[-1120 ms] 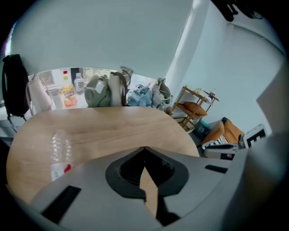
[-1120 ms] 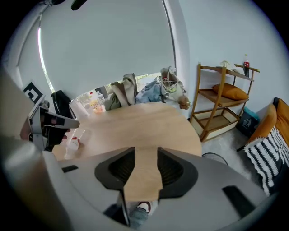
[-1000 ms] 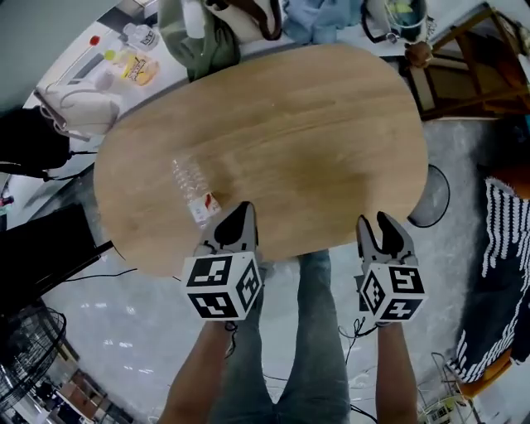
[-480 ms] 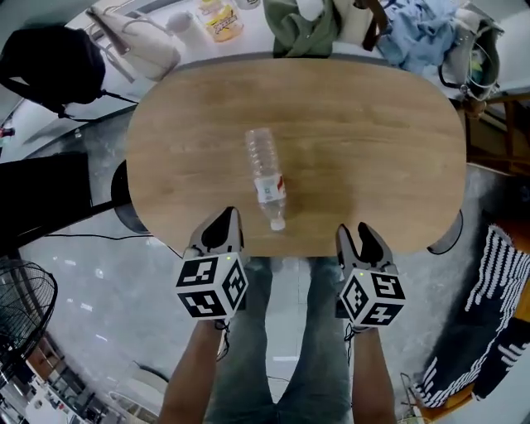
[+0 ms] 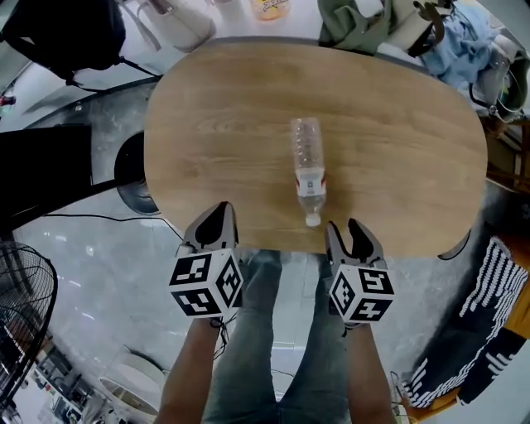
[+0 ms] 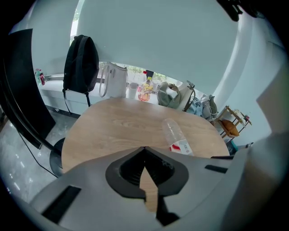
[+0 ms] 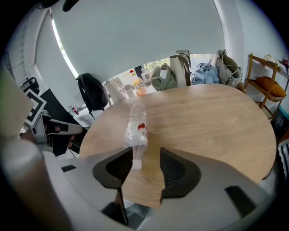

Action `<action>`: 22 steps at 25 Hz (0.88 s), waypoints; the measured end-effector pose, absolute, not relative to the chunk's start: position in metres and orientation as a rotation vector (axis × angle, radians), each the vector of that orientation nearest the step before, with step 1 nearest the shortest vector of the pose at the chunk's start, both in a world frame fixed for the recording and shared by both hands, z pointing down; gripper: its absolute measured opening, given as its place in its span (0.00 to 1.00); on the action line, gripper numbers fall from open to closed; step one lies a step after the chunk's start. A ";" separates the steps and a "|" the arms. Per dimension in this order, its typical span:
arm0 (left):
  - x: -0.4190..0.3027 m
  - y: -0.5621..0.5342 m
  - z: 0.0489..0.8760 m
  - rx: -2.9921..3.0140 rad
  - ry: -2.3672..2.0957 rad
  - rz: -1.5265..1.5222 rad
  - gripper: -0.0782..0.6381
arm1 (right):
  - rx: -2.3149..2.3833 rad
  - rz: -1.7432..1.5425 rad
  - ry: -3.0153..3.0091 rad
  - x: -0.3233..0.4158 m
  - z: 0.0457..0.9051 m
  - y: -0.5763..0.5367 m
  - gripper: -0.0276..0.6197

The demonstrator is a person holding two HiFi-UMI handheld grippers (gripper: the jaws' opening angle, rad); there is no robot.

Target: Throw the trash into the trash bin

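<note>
A clear, crushed plastic bottle (image 5: 308,166) with a red-and-white label lies on the oval wooden table (image 5: 224,124), its white cap toward the near edge. My right gripper (image 5: 344,227) hovers at that edge, just right of the cap. Its jaws have just been opening, and they stand apart with only table showing between them (image 7: 146,154). In the right gripper view the bottle (image 7: 135,126) lies close ahead, with its cap beside the left finger. My left gripper (image 5: 217,212) is at the front edge, left of the bottle (image 6: 175,136), its tips touching (image 6: 144,149). No trash bin is identifiable.
Bags and clothes crowd the far side: a black backpack (image 5: 66,33), a white bag (image 5: 178,25) and an olive bag (image 5: 356,21). A dark round object (image 5: 137,170) sits on the floor by the table's left side. A fan (image 5: 21,315) stands at the lower left.
Both grippers have moved left along the table's front edge, so the bottle now lies ahead of the right gripper instead of the left. The right jaws stand wider.
</note>
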State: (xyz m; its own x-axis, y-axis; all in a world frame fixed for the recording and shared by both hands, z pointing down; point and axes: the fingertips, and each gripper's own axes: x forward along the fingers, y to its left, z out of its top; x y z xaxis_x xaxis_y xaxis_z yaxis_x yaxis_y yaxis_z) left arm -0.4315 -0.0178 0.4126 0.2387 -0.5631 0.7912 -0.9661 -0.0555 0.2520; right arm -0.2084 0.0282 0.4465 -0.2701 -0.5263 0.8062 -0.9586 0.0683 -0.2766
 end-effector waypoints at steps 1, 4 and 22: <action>-0.437 -0.017 0.414 1.721 -1.426 0.648 0.12 | 1.464 1.111 -1.845 -0.215 0.449 0.028 0.35; -0.450 -0.016 0.420 1.708 -1.428 0.650 0.12 | 1.442 1.097 -1.838 -0.230 0.458 0.028 0.35; -0.473 -0.015 0.446 1.675 -1.398 0.662 0.12 | 1.383 1.056 -1.761 -0.261 0.508 0.028 0.35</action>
